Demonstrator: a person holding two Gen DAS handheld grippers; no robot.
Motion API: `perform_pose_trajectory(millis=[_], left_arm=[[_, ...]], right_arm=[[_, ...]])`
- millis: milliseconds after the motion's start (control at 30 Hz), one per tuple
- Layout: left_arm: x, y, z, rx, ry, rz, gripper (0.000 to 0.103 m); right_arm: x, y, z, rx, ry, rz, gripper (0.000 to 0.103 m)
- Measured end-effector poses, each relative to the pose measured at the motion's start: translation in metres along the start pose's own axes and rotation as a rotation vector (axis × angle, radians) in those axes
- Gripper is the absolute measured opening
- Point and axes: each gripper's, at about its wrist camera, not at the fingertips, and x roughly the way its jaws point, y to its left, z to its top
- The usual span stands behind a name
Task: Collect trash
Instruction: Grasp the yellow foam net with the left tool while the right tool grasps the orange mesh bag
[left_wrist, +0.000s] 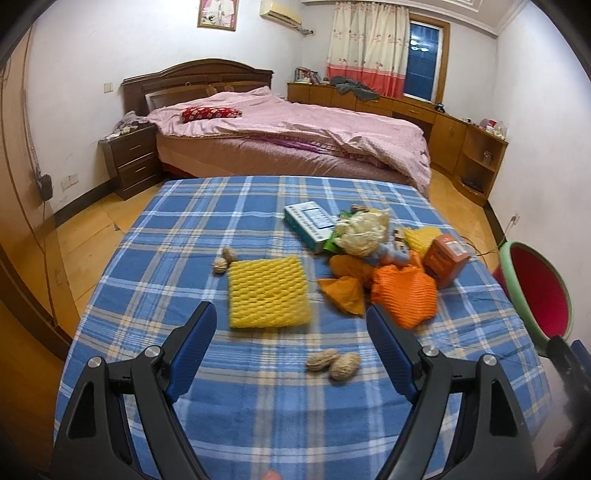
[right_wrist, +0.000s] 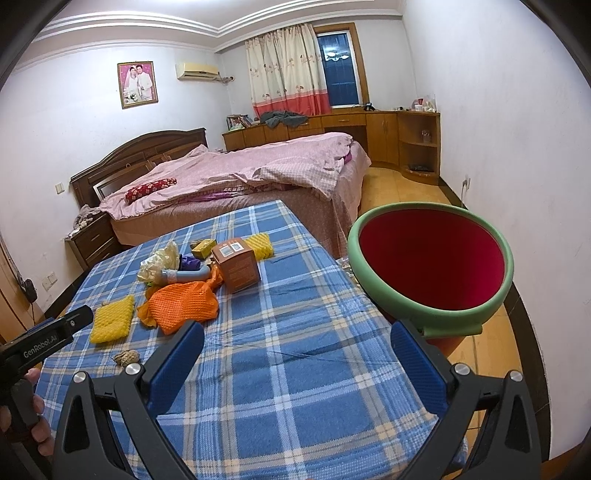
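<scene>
The surface (right_wrist: 295, 350) wears a blue plaid cloth, and the trash lies in a heap on it. Just off its right edge stands the bin (right_wrist: 502, 295), green-rimmed and red inside. Beside the heap's near side lies a yellow foam net (left_wrist: 267, 291), flat; an orange foam net (left_wrist: 402, 295) lies right of it, touching a brown carton (left_wrist: 445, 258) whose label is too small to read. Behind the heap sits a white-and-teal box (left_wrist: 308, 225). Two peanut shells (left_wrist: 334, 363) lie nearest. The left tool (left_wrist: 291, 332) hangs above them, spread wide, gripping nothing; "GenRobot.AI" reads on its side. The right tool (right_wrist: 295, 343) is likewise agape and bare.
</scene>
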Motion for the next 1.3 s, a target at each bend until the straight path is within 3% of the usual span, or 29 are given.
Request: perform_pose_trajectory(millis=[333, 533, 667, 867, 967, 1167, 1300], left_arm=[[0.027, 0.034, 0.006, -0.052, 0.056, 0.031, 0.084], [0.055, 0.032, 0.009, -0.036, 0.147, -0.017, 0.084], [0.075, 0.025, 0.009, -0.012, 0.192, -0.002, 0.084], [0.096, 0.024, 0.012, 0.005, 0.216, 0.031, 0.084], [0.104, 0.029, 0.015, -0.022, 0.217, 0.012, 0.084], [0.109, 0.032, 0.016, -0.047, 0.219, -0.053, 0.070], [0.105, 0.030, 0.016, -0.046, 0.212, -0.090, 0.050]], right_arm=[[0.024, -0.010, 0.003, 0.050, 0.022, 0.089, 0.103], [0.040, -0.005, 0.009, 0.005, 0.068, 0.077, 0.103], [0.048, -0.001, 0.013, -0.009, 0.087, 0.094, 0.103], [0.062, 0.007, 0.019, -0.028, 0.114, 0.110, 0.103], [0.067, 0.011, 0.021, -0.036, 0.123, 0.119, 0.103], [0.079, 0.019, 0.024, -0.051, 0.147, 0.131, 0.103], [0.089, 0.027, 0.025, -0.056, 0.171, 0.147, 0.103]])
